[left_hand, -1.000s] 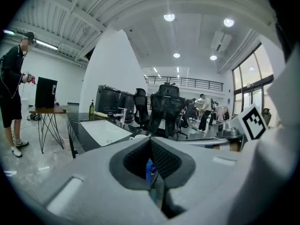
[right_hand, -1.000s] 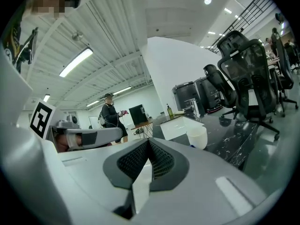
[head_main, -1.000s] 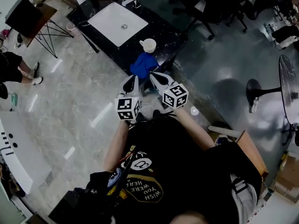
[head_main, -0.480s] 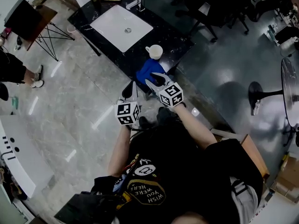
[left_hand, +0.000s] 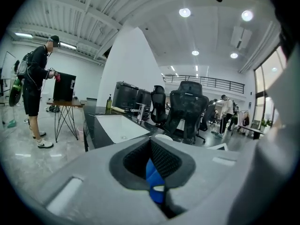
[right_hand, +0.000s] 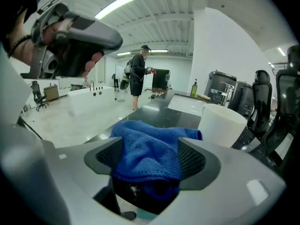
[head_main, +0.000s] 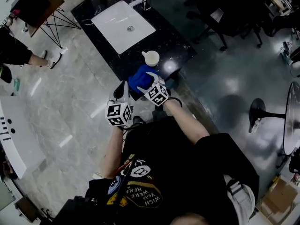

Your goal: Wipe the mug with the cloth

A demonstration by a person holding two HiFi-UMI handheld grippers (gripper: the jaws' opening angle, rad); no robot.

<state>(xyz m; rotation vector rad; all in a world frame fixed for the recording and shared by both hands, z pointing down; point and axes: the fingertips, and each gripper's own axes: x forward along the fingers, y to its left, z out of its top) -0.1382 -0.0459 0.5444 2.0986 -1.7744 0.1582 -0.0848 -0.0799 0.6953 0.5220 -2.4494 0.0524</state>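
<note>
- The right gripper (right_hand: 150,146), at the centre of the head view, is released: its jaws are opening and stand wide apart.
- A rumpled blue terry cloth (right_hand: 147,156) lies bunched between them, filling the gap in the lower middle of the right gripper view.
- The cloth rests on the near end of a black stone counter (head_main: 174,45), at the centre of the head view.
- A white ceramic mug (right_hand: 221,124) stands upright on the counter just beside the cloth, at the right of the right gripper view. In the head view it sits just above the cloth.
- The left gripper (left_hand: 151,143) is clenched on nothing, its jaws together. It is held off the counter's edge, left of centre in the head view.
- A white rectangular sink basin (head_main: 123,26) is set in the counter, upper middle of the head view.
- A person in dark clothes (left_hand: 36,86) stands at the left of the left gripper view.
</note>
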